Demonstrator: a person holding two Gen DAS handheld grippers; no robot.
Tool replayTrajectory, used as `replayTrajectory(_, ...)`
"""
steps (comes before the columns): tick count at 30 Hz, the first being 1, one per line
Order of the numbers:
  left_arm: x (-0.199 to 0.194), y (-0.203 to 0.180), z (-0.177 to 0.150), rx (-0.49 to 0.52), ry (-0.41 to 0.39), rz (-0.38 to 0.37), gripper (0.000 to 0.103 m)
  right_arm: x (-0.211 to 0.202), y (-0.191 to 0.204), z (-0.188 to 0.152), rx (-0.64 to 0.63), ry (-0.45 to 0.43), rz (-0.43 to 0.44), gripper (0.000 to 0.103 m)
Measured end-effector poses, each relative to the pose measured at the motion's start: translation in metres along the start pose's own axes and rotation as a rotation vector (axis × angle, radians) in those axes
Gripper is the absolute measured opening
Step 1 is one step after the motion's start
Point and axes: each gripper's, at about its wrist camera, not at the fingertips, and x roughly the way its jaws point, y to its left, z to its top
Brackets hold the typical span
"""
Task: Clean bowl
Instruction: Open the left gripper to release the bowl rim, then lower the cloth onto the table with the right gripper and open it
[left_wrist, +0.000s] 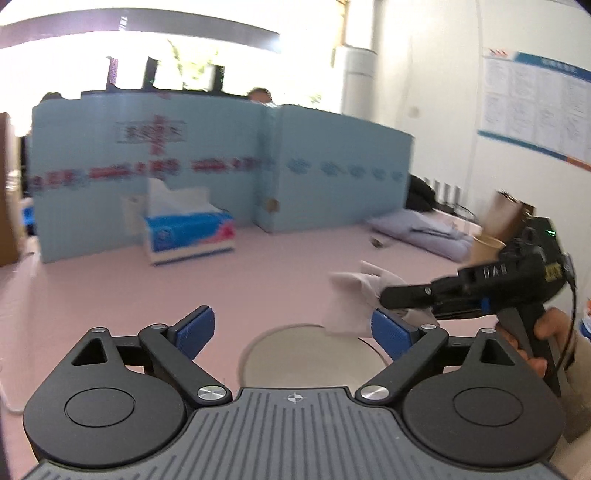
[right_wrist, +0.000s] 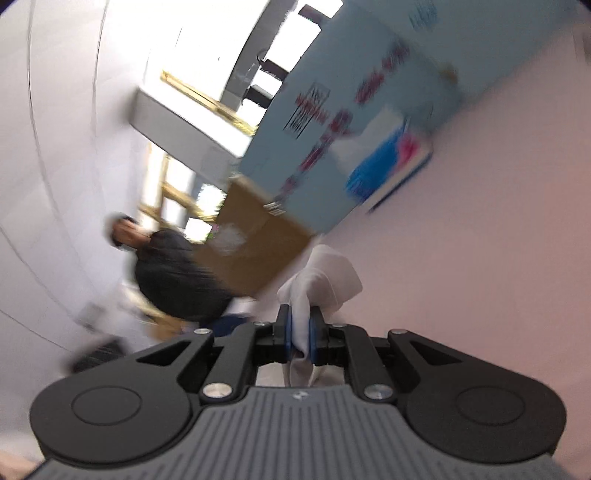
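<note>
- Left gripper (left_wrist: 293, 328): jaws spread wide, blue pads far apart, nothing between them. It hovers above the table, pointed at the bowl.
- Bowl (left_wrist: 295, 354): pale, round, sitting on the pink table (left_wrist: 184, 288) directly below and between the left gripper's fingers; its near part is hidden by the gripper body. Interior looks plain; any residue cannot be made out.
- Right gripper (right_wrist: 300, 334): jaws pressed together on a white tissue (right_wrist: 317, 280), which bunches out ahead of the pads and trails a little behind them.
- In the left wrist view the right gripper comes in from the right side, held by a hand (left_wrist: 546, 332) on its pistol-style handle; the tissue hangs from its tip just over the bowl's far right rim. Whether tissue touches bowl cannot be told.
- Tissue box (left_wrist: 190, 234): blue and white, a sheet sticking up from the top, standing farther back on the table against a light blue partition (left_wrist: 221, 147).
- Folded pale cloth (left_wrist: 421, 232) lies at the far right of the table; brown paper cups (left_wrist: 495, 229) just beside it.
- Right wrist view is tilted and motion-blurred; a person in dark clothing (right_wrist: 177, 280) shows in the background, near a brown cardboard box (right_wrist: 255, 236).
</note>
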Motion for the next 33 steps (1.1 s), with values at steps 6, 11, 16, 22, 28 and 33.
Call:
replayTrajectory(6,0.0,0.016,0.003,-0.085,0.017,0.256,0.103,-0.002,0.018,0.005,-0.212,-0.042,-0.212,0.012)
replayTrajectory(11,0.002,0.045,-0.002,-0.208,0.056,0.416,0.103,0.021,0.025,0.004,-0.357,-0.011,-0.386,0.012)
replayTrajectory(16,0.009,0.073,-0.012,-0.326,0.133,0.61,0.103,0.034,0.016,0.0,-0.402,0.004,-0.471,0.014)
replayTrajectory(22,0.015,0.079,-0.023,-0.302,0.2,0.61,0.103,0.041,0.004,0.003,-0.391,0.031,-0.508,0.021)
replayTrajectory(28,0.024,0.069,-0.026,-0.264,0.232,0.607,0.103,0.043,0.012,0.002,-0.386,0.036,-0.536,0.055)
replayTrajectory(33,0.034,0.064,-0.028,-0.253,0.246,0.595,0.103,0.041,0.02,0.002,-0.406,0.048,-0.572,0.1)
